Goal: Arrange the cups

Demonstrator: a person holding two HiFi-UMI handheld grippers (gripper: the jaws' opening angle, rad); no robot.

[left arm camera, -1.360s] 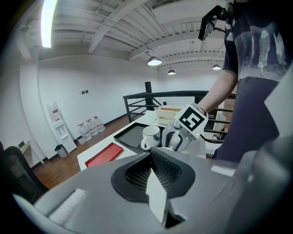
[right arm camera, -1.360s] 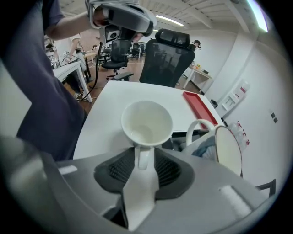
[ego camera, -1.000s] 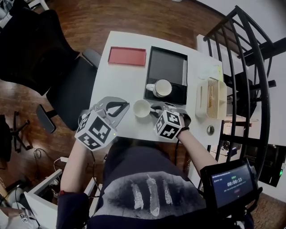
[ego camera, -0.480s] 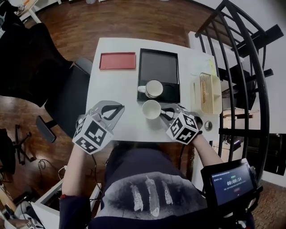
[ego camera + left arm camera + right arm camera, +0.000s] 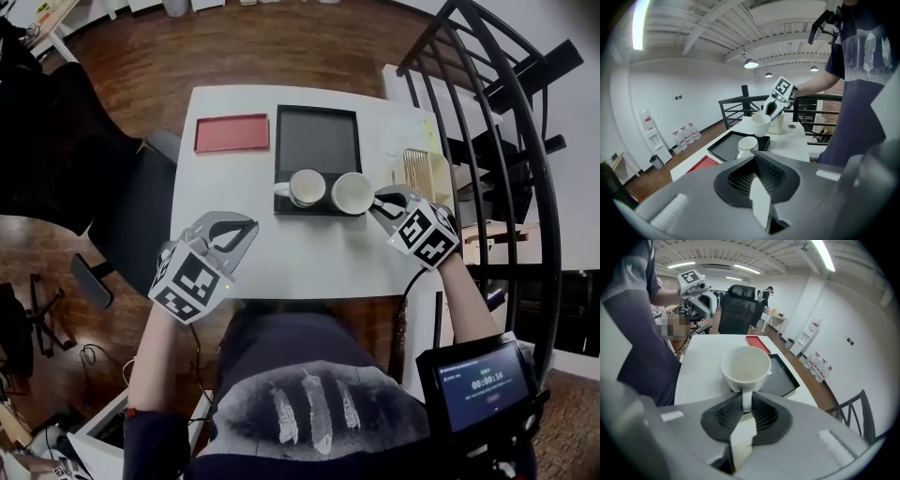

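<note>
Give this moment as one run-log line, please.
right claw: shut on white cup handle | white cup: held at black tray's near corner, beside second cup | left claw: shut, empty

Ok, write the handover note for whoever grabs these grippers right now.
Grippers: the right gripper is shut on the held cup's handle. The left gripper is shut and empty, over the table's near left part.
Things: the held cup hangs in the air at the tray's near right corner. The other cup stands on the tray's near edge, beside it.
Done: one cup is on the tray.
Left: probably set the held cup down next to the other cup, then let go.
</note>
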